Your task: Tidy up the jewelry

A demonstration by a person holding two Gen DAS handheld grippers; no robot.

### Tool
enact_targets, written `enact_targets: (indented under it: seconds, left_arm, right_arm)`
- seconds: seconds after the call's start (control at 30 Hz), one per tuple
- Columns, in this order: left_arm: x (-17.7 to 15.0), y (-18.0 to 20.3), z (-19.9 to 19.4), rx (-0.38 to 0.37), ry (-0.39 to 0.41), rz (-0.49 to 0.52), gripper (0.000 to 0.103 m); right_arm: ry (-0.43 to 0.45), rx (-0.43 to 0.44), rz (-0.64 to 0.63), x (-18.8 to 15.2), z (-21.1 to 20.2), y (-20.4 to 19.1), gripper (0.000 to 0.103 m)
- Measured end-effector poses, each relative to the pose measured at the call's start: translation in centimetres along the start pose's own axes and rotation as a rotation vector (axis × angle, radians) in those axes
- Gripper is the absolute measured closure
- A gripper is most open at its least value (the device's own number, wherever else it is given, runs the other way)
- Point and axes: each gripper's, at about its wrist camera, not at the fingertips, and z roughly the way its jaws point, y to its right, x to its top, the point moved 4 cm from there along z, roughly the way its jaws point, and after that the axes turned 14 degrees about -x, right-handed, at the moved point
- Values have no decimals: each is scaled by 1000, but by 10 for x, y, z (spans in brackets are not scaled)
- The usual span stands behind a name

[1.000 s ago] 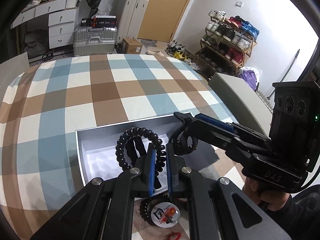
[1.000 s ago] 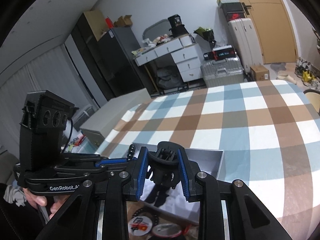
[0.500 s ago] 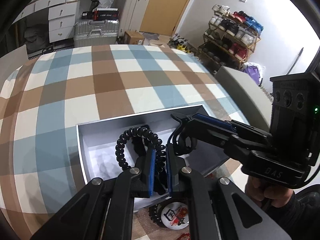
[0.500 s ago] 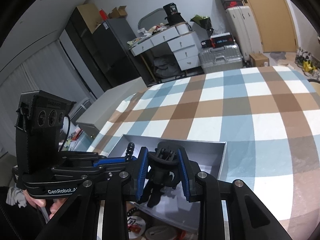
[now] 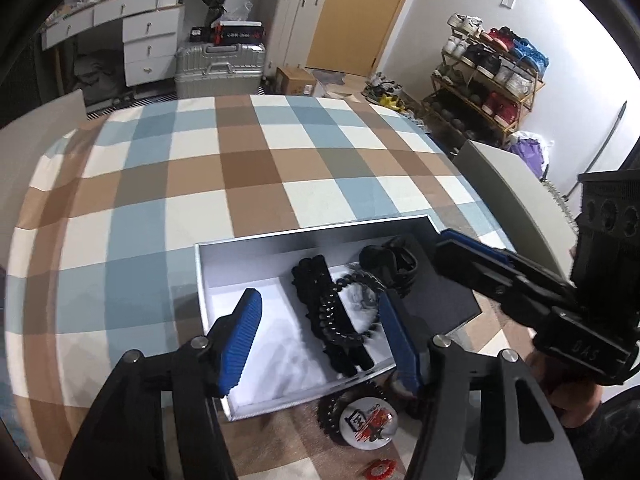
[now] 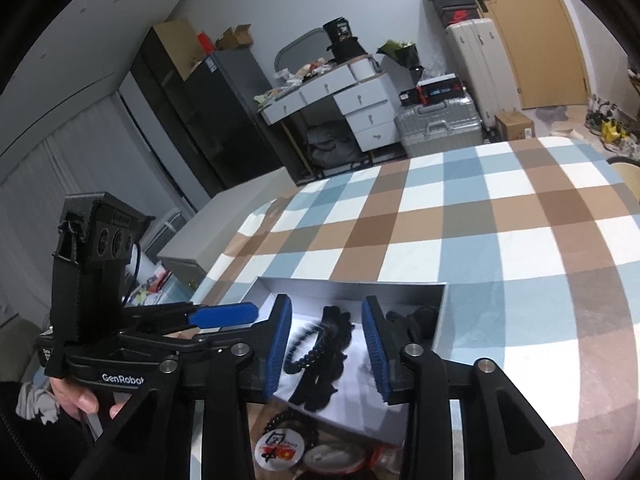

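Nearest to us, loose pieces lie on the tabletop in front of the box: a round pin badge (image 5: pixel 368 420) with a red-and-black print, ringed by a dark beaded bracelet (image 5: pixel 326 416), and a small red trinket (image 5: pixel 378 470) at the frame edge.

Left gripper (image 5: pixel 320 336): jaws spread wide, holding nothing, poised over the near end of the grey box (image 5: pixel 312 236). Right gripper (image 6: pixel 326 346): jaws also apart and empty, above the same box.

Inside the box, on its white lining, lie a black beaded bracelet (image 5: pixel 332 312) and, further back, a black hair claw (image 5: pixel 390 260). Both rest free of either gripper.

Risk, as we judge it: the two grippers crowd one small box, so a reach for the badge could bump the near wall and shift the box. The bracelet ringing the badge could snag on a jaw and drag the badge along. We cannot tell whether the bracelet in the box lies clear of the claw.

Surface: a tablecloth (image 5: pixel 256 184) checked in blue, brown and cream. Beyond it, a silver suitcase (image 5: pixel 220 66), white drawers (image 5: pixel 150 46), a shoe rack (image 5: pixel 486 76) and a wooden door (image 5: pixel 356 12).
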Motion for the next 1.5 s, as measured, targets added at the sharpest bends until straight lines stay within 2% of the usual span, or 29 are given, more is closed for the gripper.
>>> enact_targets:
  seconds: [0.17,0.2,0.43,0.47,0.53,0.6,0.77,0.83,0.93,1.2,1.5]
  left_arm:
    - [-3,6,-8,33,21,18,44]
    - [-4,8,-11,41,30,22,40]
    - [-9,15,-28,88,90,28,35]
    - [-11,15,-30,94,100,29,33]
    - [-13,18,-35,109,130,32,21]
    - [-17,18,-41,139,170,29,21]
    - [-34,23,-44,202,199,37,20]
    - [-43,30,-45,220,203,65,19]
    - [-59,37,-41,229,193,87,8]
    - [-93,39,-26,199,131,62,8]
    - [-118,34,-8,220,51,44,8]
  right_arm:
    - [42,-15,-18,-3,-19,-3,60]
    - [53,-18,-26,-4,-25,-4,59]
    - [106,-53,-59,-10,-50,-12,40]
    - [113,-57,-64,-12,-53,-13,35]
    - [119,-67,-77,-16,-59,-16,31]
    - [121,-76,-89,-20,-63,-19,28]
    - [154,-174,-104,-36,-76,-21,13]
    - [174,-194,-132,-44,-83,-23,11]
    - [191,-232,-166,-56,-90,-25,5]
    - [129,-261,-157,-89,-90,-13,0]
    - [64,-272,-108,-120,-92,6,0]
